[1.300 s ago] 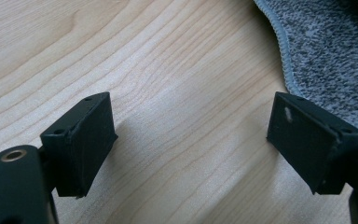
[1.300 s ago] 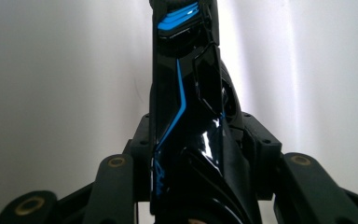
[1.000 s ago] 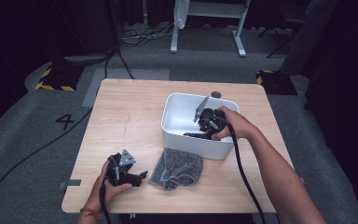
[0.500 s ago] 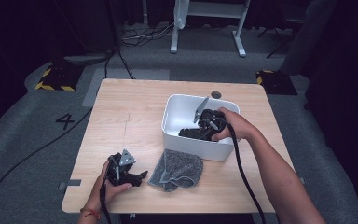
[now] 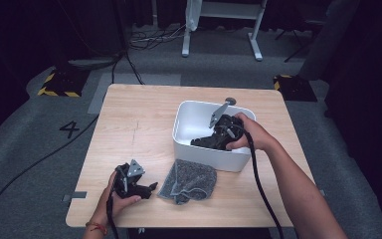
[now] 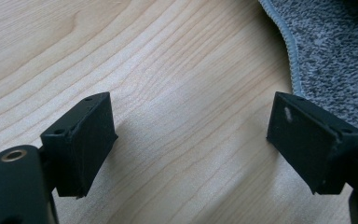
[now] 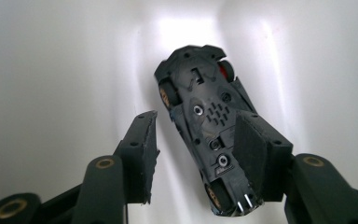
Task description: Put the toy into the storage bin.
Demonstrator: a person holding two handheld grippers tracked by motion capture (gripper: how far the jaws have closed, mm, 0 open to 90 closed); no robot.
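Wooden table, white bin, grey cloth

The desk is light wood with wavy grain lines and a smooth, soft shine. The cloth is speckled grey and knitted, with a rough, fuzzy look. The bin is white plastic, smooth and shiny. The toy car has a dull black plastic underside with small shiny metal screws.
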